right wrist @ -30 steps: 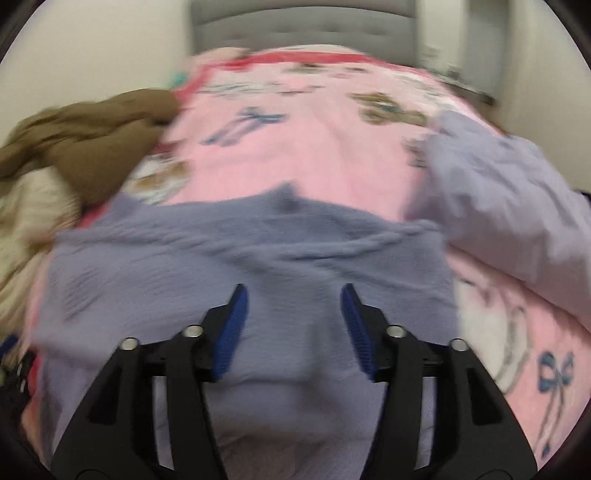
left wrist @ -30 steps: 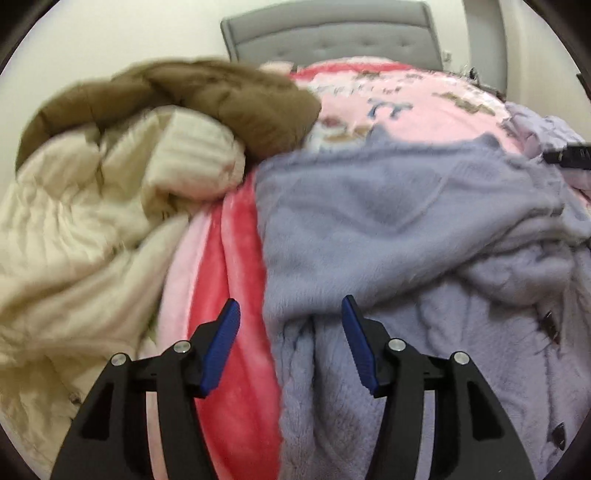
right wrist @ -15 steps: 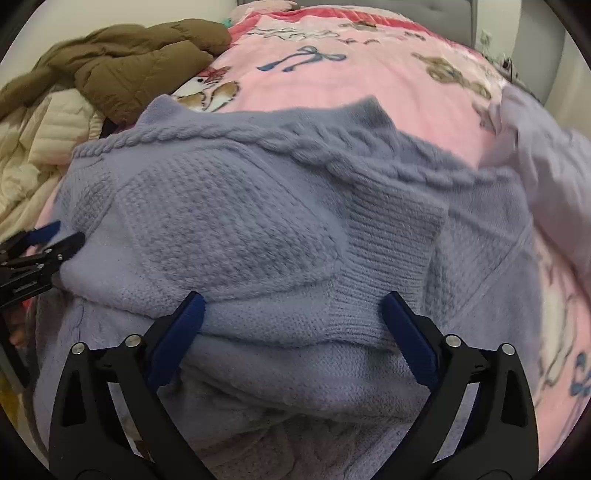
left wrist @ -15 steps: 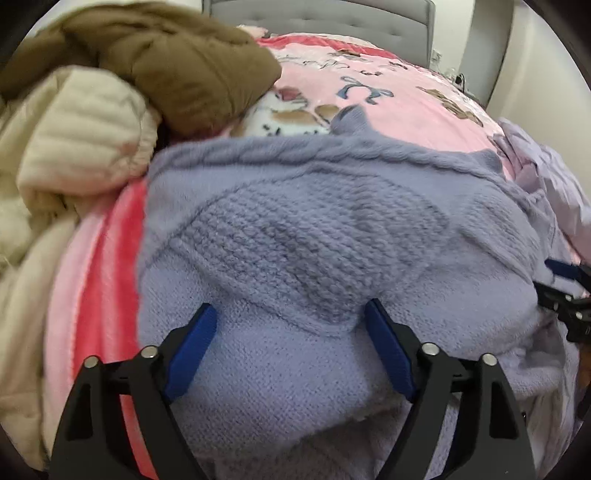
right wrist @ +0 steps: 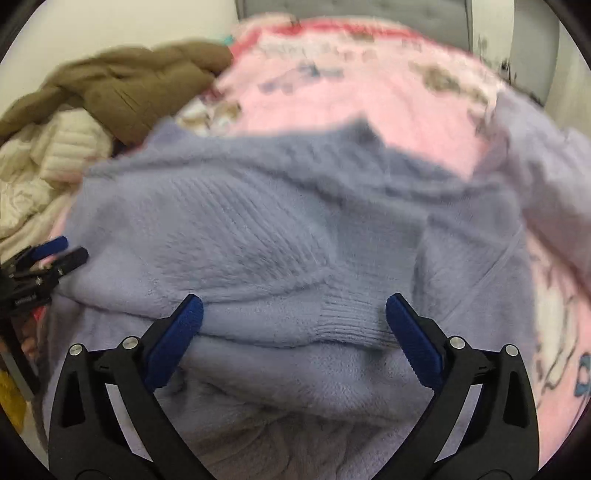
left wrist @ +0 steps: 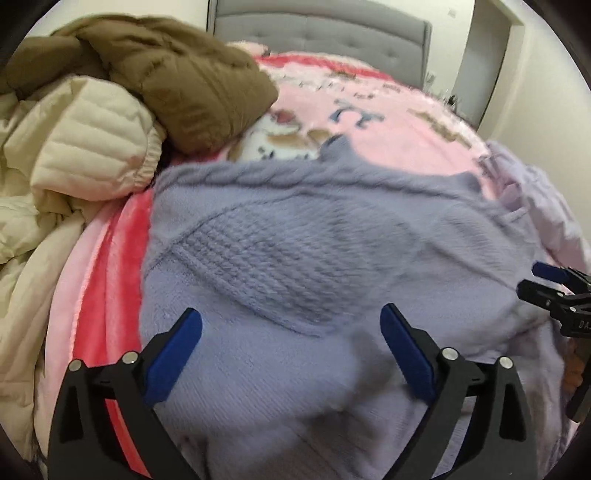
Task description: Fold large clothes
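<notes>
Two claws were in view, both spread wide and holding nothing. Left claw point(left wrist: 290, 330) hovered over the lilac sweater point(left wrist: 314, 258), near its left edge; right claw point(right wrist: 293, 317) sat over the sweater's point(right wrist: 258, 229) folded-over sleeve cuff, blue pads on either side of it, contact unclear. Sweater lay bunched on the pink blanket point(left wrist: 388, 122) covering the bed, a cable-knit edge running across its far side. Cream puffer jacket point(left wrist: 74, 155) and brown jacket point(left wrist: 177, 81) were piled to the left, brown one partly on top of the cream one. Another pale lilac garment point(right wrist: 546, 173) lay to the right, touching the sweater. Gray headboard point(left wrist: 321, 33) stood at the far end. Right view was blurred.
</notes>
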Tool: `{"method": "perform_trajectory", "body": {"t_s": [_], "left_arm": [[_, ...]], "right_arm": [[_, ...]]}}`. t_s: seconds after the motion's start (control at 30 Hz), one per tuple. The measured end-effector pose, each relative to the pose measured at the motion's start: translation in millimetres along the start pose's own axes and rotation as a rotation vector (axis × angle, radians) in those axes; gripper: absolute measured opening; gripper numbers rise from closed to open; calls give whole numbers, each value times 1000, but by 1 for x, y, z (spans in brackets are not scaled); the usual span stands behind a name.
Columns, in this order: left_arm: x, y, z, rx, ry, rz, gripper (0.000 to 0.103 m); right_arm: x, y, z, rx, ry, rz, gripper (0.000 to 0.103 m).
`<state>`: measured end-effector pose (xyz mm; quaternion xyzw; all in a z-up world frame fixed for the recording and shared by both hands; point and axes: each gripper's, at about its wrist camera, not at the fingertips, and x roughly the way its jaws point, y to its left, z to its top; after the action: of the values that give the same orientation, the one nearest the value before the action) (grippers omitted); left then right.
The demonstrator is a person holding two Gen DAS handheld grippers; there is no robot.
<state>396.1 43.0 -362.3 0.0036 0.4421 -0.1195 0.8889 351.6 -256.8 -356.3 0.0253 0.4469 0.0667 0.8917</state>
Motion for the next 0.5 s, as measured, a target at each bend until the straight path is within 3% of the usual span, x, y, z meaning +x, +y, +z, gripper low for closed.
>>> {"method": "perform_trajectory", "body": {"t_s": [0.07, 0.2, 0.37, 0.5], "left_arm": [[-4, -4, -6, -23, 8, -14, 96], [7, -13, -27, -32, 53, 6, 96], [20, -13, -34, 13, 81, 8, 98], [27, -11, -34, 20, 101, -7, 98]], "right_arm": [[-4, 15, -3, -45, 21, 33, 95], [9, 30, -14, -107, 58, -12, 95], [34, 13, -32, -21, 129, 14, 95], [39, 17, -36, -54, 115, -11, 95]]}}
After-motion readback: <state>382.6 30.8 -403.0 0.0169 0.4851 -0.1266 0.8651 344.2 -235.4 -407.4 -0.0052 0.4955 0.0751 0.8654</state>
